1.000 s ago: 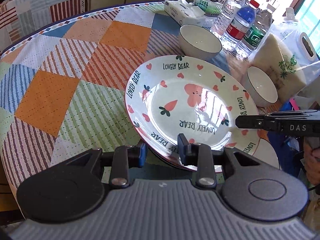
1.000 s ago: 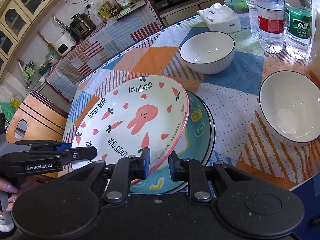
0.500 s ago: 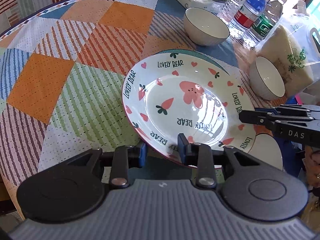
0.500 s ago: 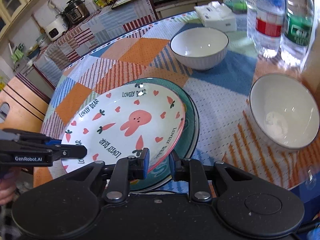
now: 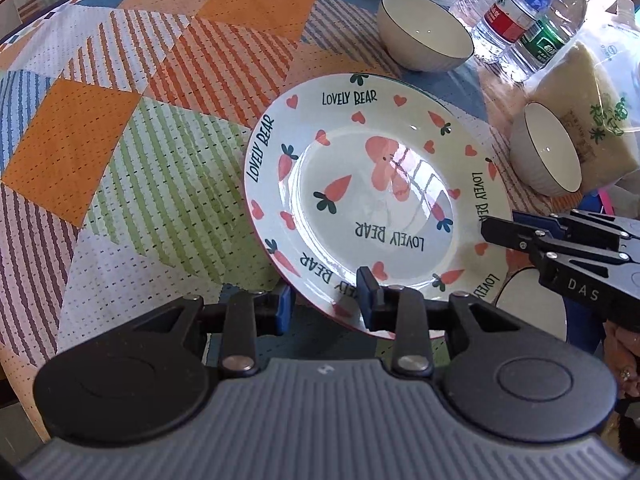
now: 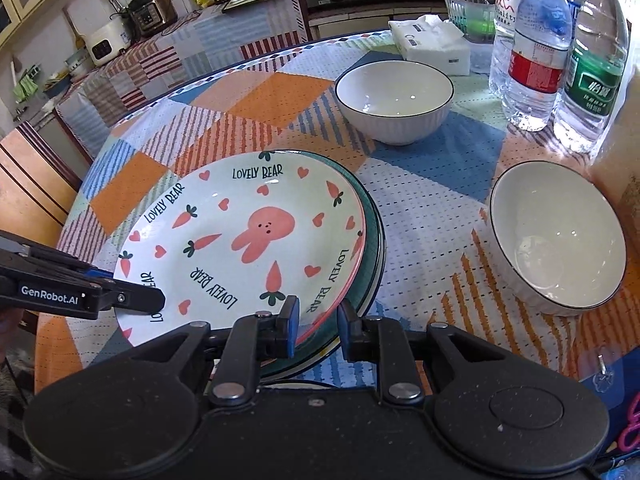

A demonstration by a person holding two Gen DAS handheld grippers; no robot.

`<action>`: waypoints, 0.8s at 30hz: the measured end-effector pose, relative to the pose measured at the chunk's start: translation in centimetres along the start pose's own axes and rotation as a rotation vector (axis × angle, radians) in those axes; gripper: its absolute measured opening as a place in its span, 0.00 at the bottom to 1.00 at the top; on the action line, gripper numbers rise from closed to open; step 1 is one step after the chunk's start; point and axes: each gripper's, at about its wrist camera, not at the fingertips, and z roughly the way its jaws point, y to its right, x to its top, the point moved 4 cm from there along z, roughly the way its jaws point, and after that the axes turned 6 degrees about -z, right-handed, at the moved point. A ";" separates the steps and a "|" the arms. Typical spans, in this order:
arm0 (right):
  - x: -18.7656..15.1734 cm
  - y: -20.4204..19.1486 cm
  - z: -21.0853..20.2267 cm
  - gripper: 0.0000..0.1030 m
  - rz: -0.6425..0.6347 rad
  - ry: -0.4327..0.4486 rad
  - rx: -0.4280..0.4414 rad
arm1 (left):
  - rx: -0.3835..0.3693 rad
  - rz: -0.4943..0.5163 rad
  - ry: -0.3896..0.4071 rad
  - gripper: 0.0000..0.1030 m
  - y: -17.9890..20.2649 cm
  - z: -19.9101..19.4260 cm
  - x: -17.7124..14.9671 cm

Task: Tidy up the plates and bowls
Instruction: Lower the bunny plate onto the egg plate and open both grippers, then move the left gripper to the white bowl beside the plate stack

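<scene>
A white "Lovely Bear" plate [image 5: 372, 200] with a pink rabbit and carrots lies on top of a green plate [image 6: 374, 240] on the patchwork tablecloth; it also shows in the right wrist view [image 6: 248, 240]. My left gripper [image 5: 326, 300] is shut on the white plate's near rim. My right gripper [image 6: 314, 322] is shut on the opposite rim. Each gripper shows in the other's view, the right one [image 5: 486, 230] and the left one [image 6: 160, 300]. Two white bowls stand beyond: one far [image 6: 394, 100], one at the right [image 6: 556, 236].
Three water bottles [image 6: 540, 52], a tissue pack [image 6: 432, 40] and a green basket [image 6: 472, 12] stand at the table's far side. A bag of rice [image 5: 584, 112] sits by the right bowl. A wooden chair [image 6: 28, 184] is at the table's left edge.
Both grippers have lowered the white plate from a tilted, raised position until it rests nearly flat on the green plate. Both keep their hold on its rim.
</scene>
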 end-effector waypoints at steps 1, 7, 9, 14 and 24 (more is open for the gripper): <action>0.0 -0.2 -0.1 0.25 -0.008 0.003 -0.014 | 0.006 0.002 -0.003 0.31 0.0 0.0 0.0; -0.1 -1.0 -0.1 0.26 -0.064 0.009 -0.122 | 0.064 0.007 -0.018 0.30 0.7 0.4 -0.2; 0.0 -1.2 -0.4 0.27 -0.082 0.026 -0.155 | 0.063 0.007 -0.006 0.31 0.9 0.2 -0.3; 0.2 -1.0 -2.0 0.27 -0.026 0.062 -0.101 | 0.063 -0.006 0.005 0.31 1.4 -1.1 -0.8; -0.5 -0.6 -7.6 0.29 -0.051 0.142 -0.112 | 0.136 0.099 0.059 0.33 4.4 -6.9 -2.5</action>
